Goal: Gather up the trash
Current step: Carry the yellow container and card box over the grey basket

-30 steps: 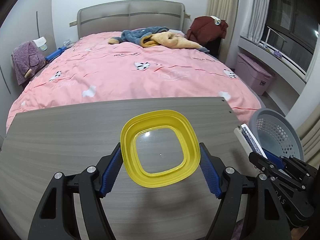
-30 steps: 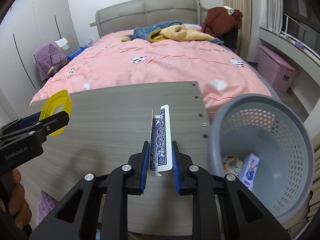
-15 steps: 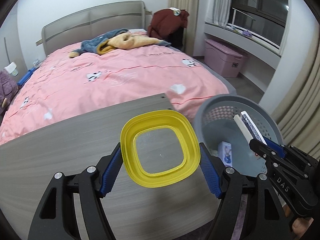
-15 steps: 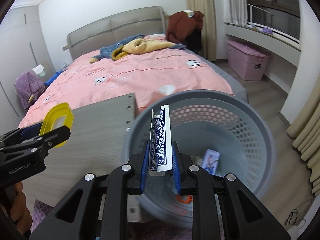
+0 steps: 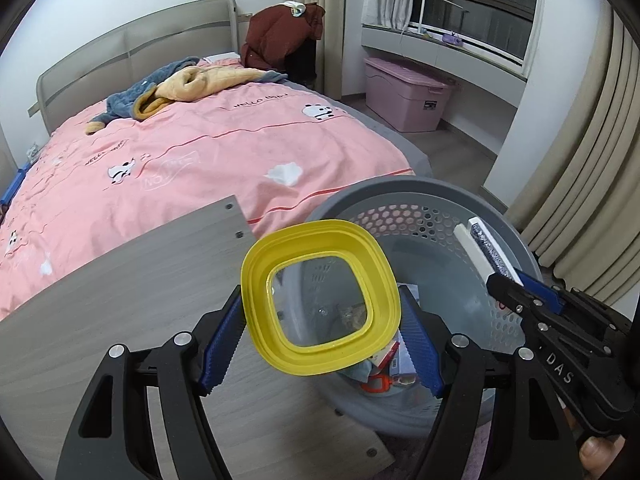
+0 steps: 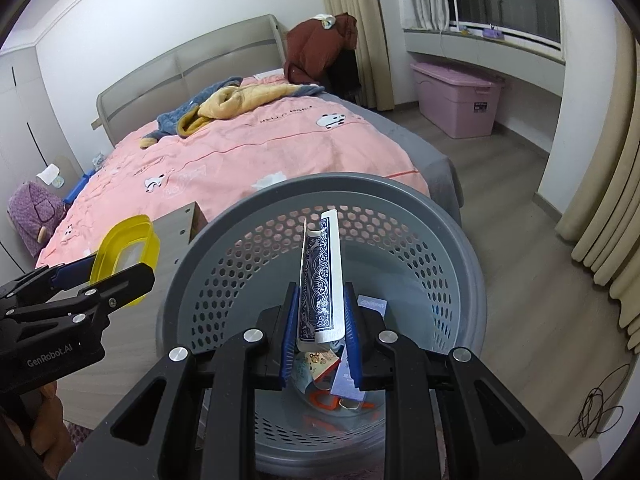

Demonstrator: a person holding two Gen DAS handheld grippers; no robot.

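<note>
Yellow-rimmed clear lid (image 5: 320,304), blue-patterned white-edged card pack (image 6: 321,280), grey perforated basket (image 6: 440,240), pink panda-print bedspread (image 5: 200,152).

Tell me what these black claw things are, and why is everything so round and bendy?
They are grippers, tongs that a person holds, one in each hand. Each carries a small wide-eyed camera looking along its fingers, which bends the picture. One picture comes from the left gripper, which clamps a yellow lid by its sides. The other comes from the right gripper, shut on a blue-patterned card box. Both hang over a grey basket with some rubbish already at the bottom. Beside it is a bare wooden table, and behind that a pink bed.
</note>
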